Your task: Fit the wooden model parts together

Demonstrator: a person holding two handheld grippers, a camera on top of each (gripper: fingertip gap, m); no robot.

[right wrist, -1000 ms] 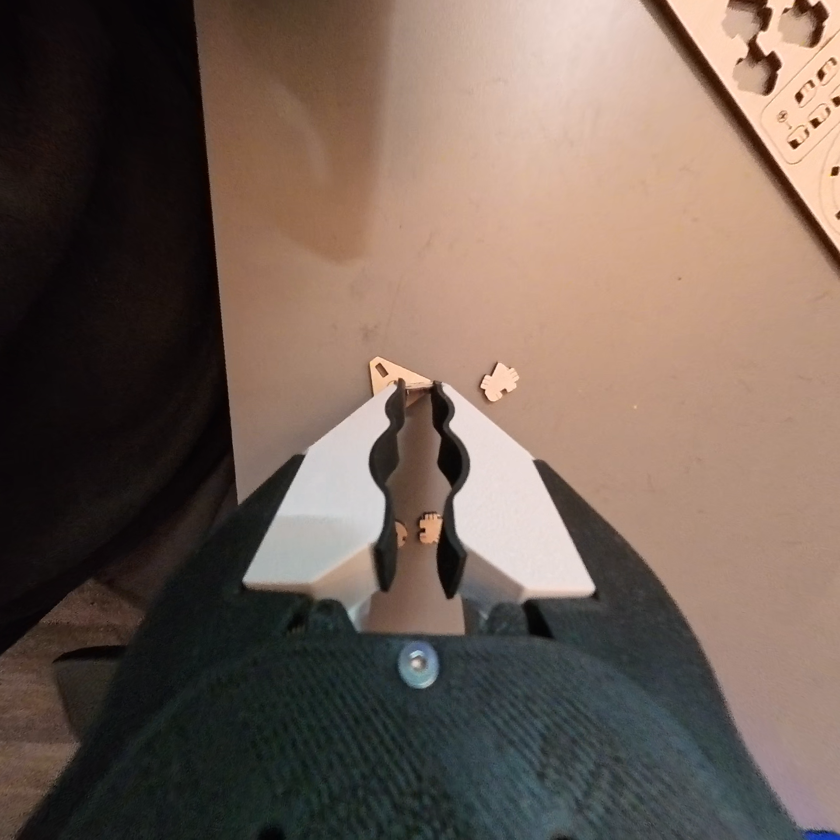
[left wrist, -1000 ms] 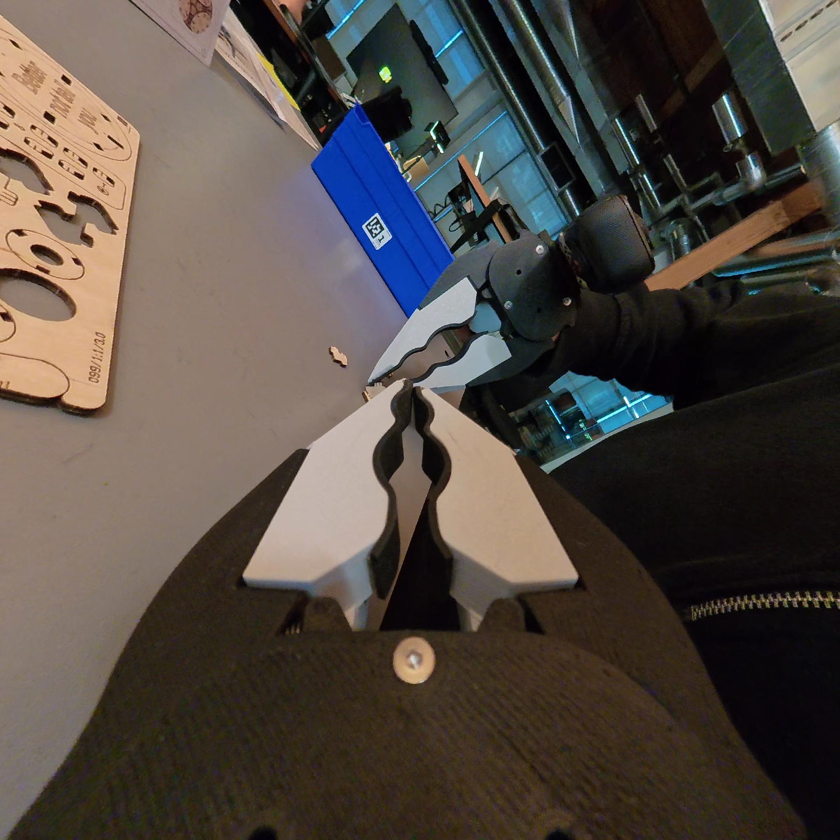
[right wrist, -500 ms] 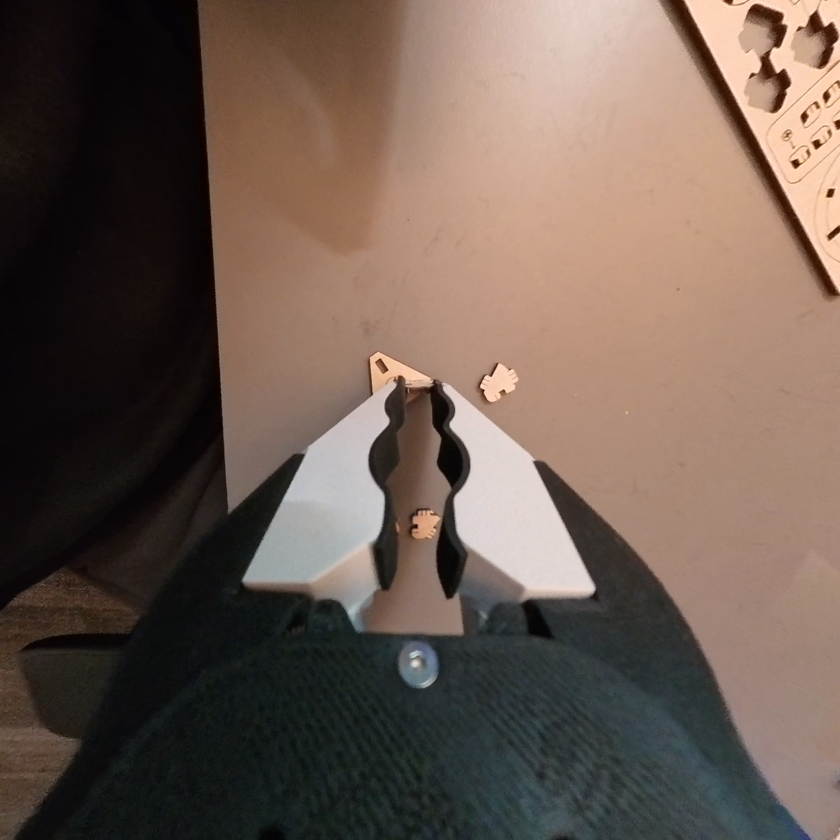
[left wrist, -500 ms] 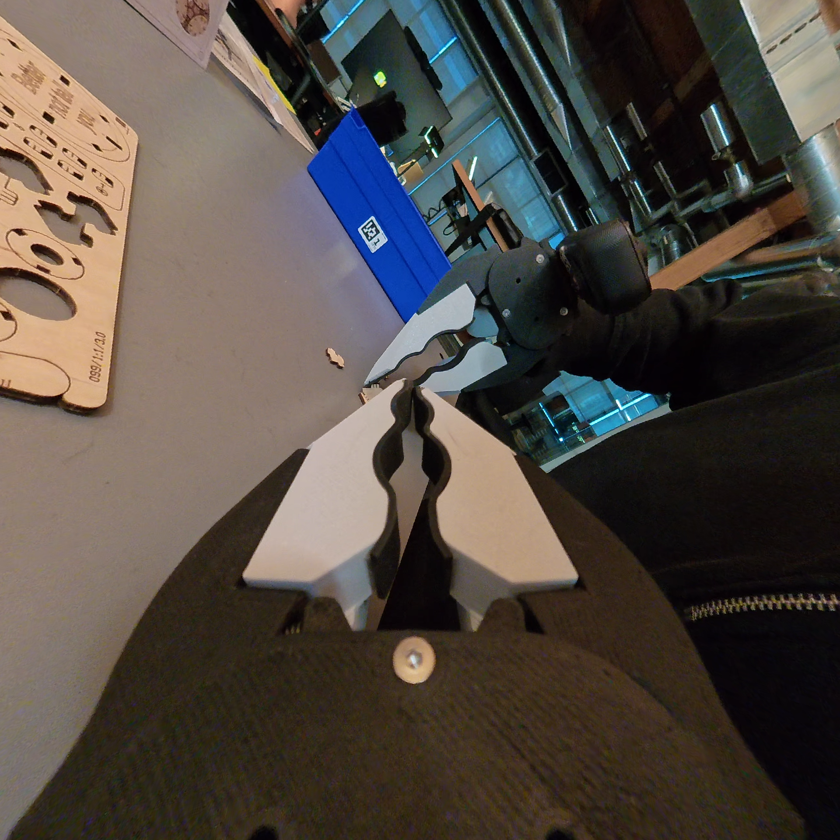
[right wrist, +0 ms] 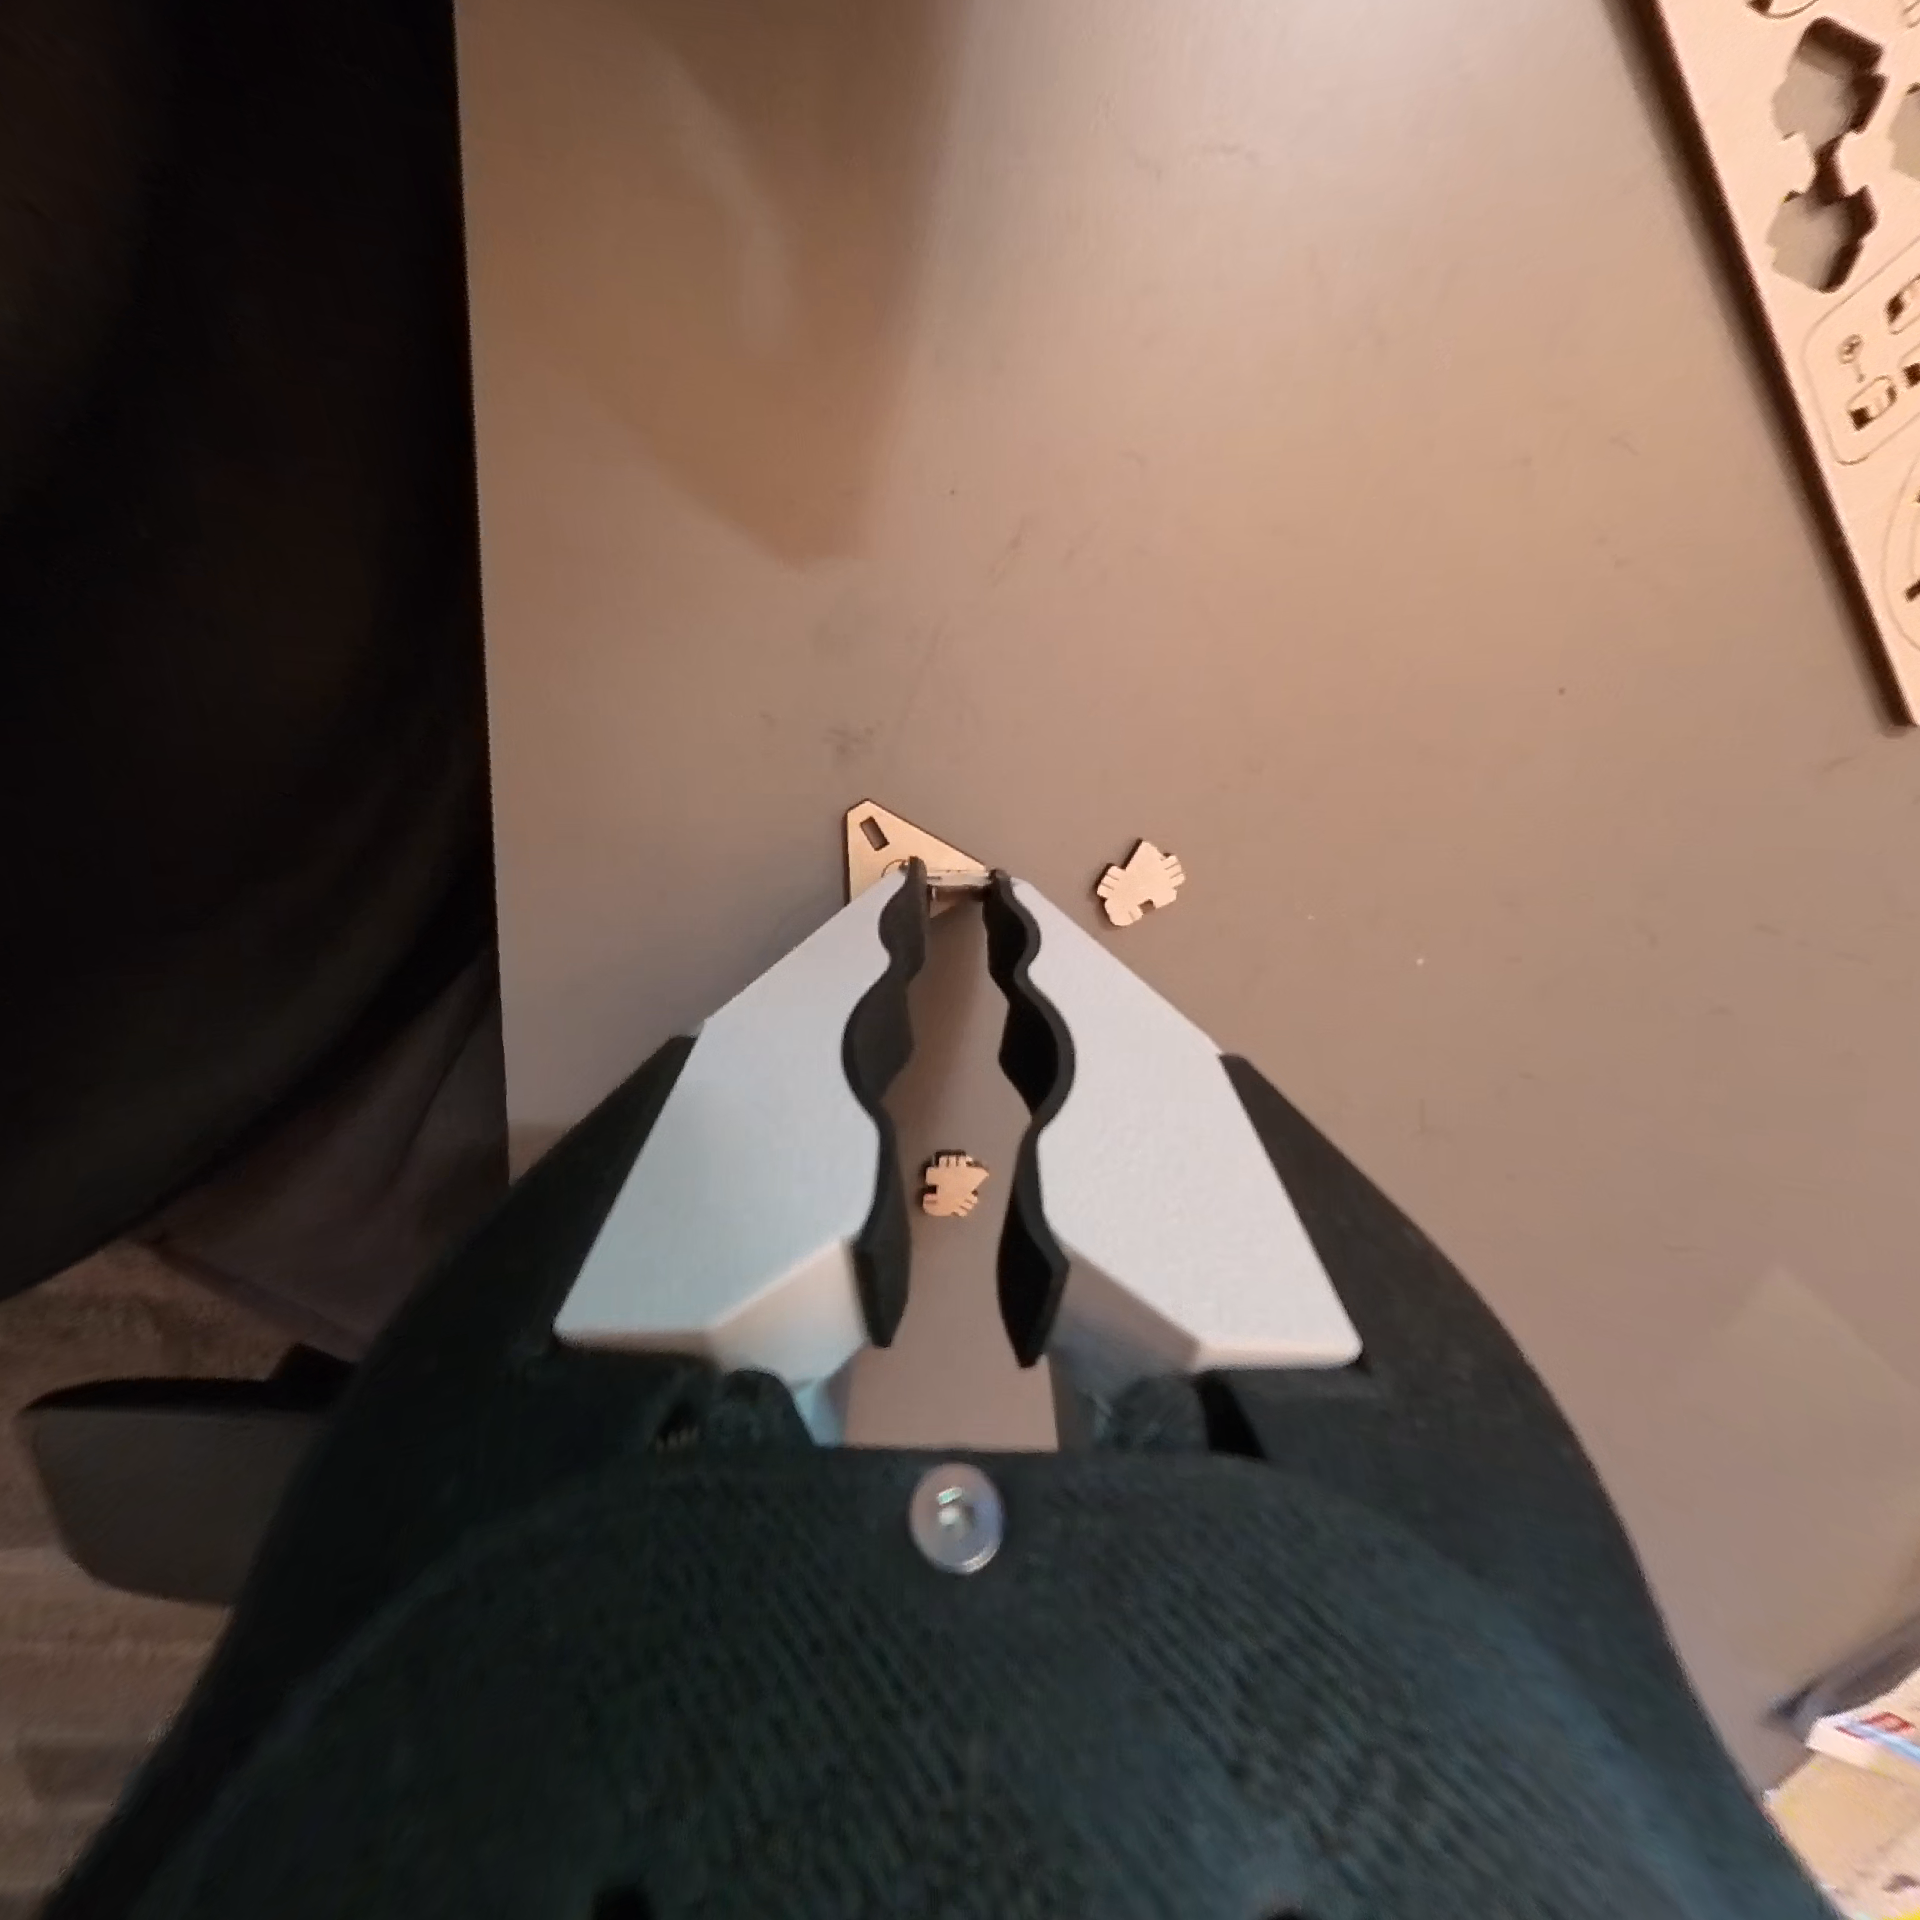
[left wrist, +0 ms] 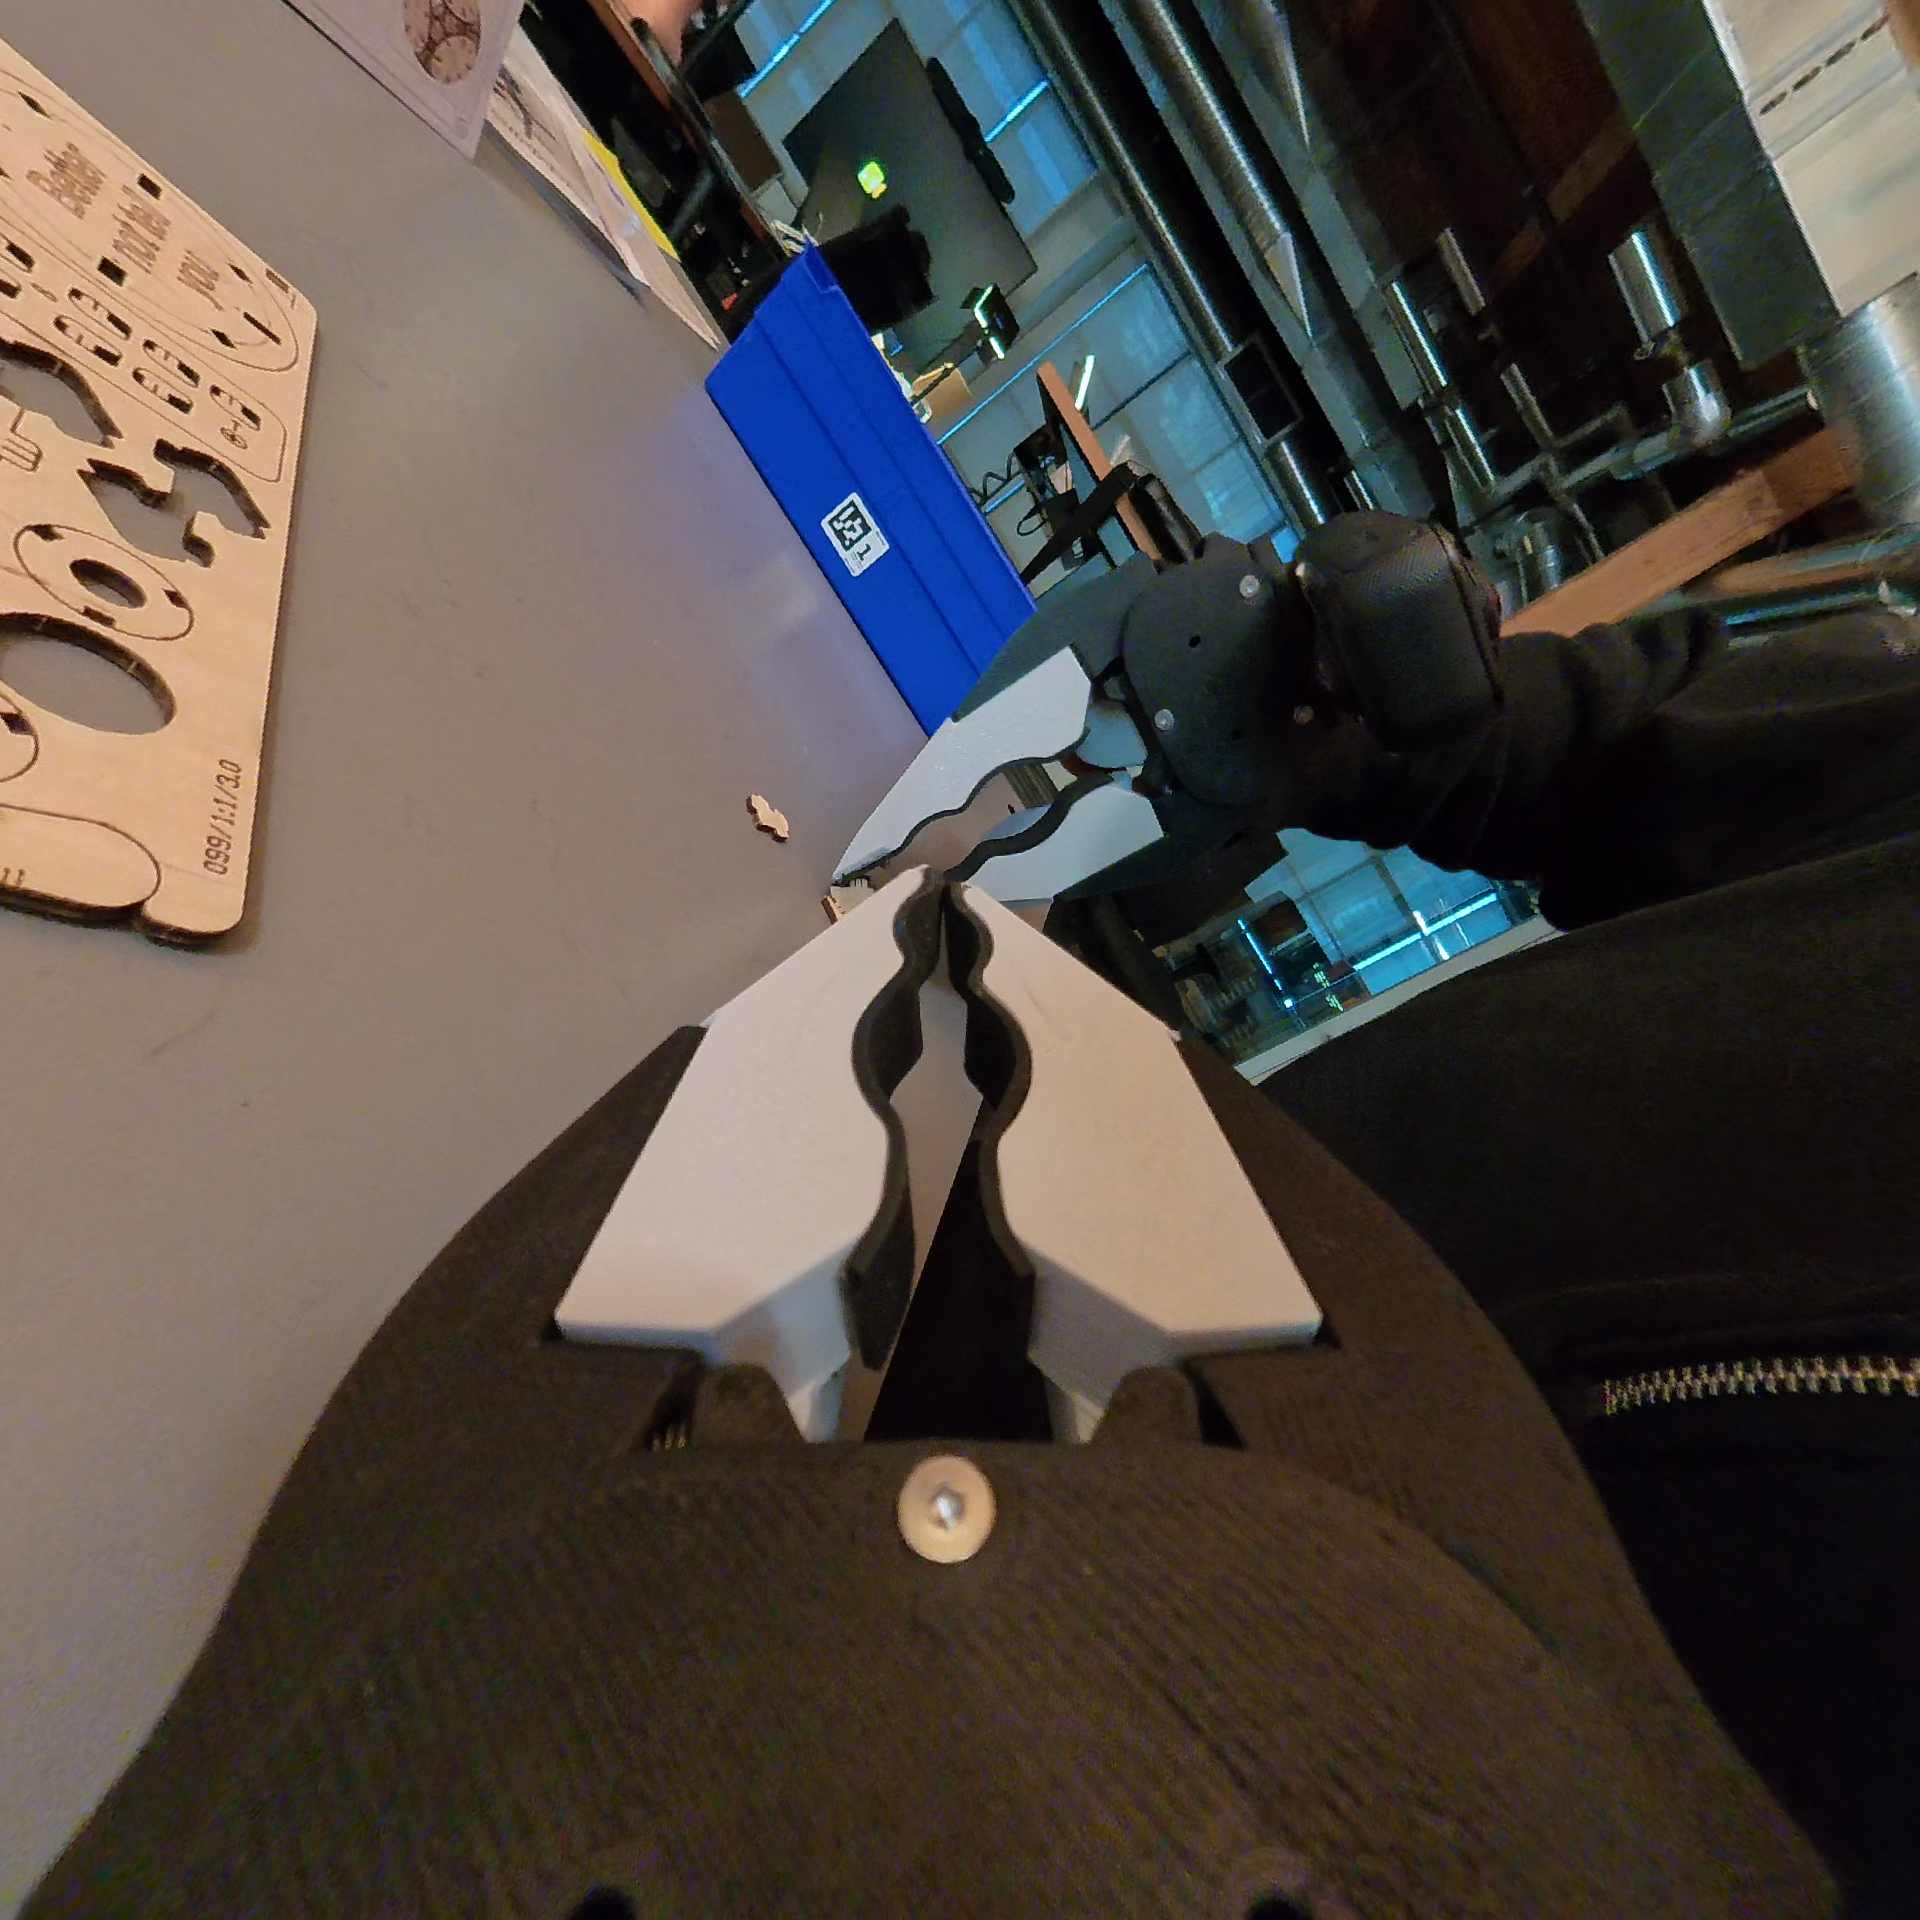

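**Left wrist view.** At the centre of the frame, the left gripper [left wrist: 940, 883] has its black wavy pads closed on each other at the tips. Nothing shows between them. It lies low along the near edge of the grey tabletop [left wrist: 468, 987], with a person's dark zipped garment [left wrist: 1558, 1247] filling the right side.

Just past these tips, the right gripper [left wrist: 902, 864] comes down from the right of the frame, carried by a black sleeve [left wrist: 1621, 748]. Its fingertips [left wrist: 883, 842] sit at the table surface, just beside the left gripper's tips. A small toothed wooden cut-out [left wrist: 769, 818] lies left of them, apart from both tools. Farther off are a pale laser-cut plywood sheet with empty cut-out holes [left wrist: 156, 623] at the left edge and a blue plastic bin [left wrist: 862, 499] at upper centre.

**Right wrist view.** Low in the gap between the fingers, a second small toothed cut-out [right wrist: 954, 1184] lies loose on the table and is not gripped. At the tips, mid-frame, the jaws stand slightly apart and clamp a small pale wooden piece seen edge-on [right wrist: 951, 881], with a pad against each end. Directly behind it lies a triangular plywood plate with a slot near its corner [right wrist: 881, 844]. Whether the clamped piece is joined to the plate cannot be told. The cut-out noted in the left view appears right of the tips. The plywood sheet occupies the upper right corner.
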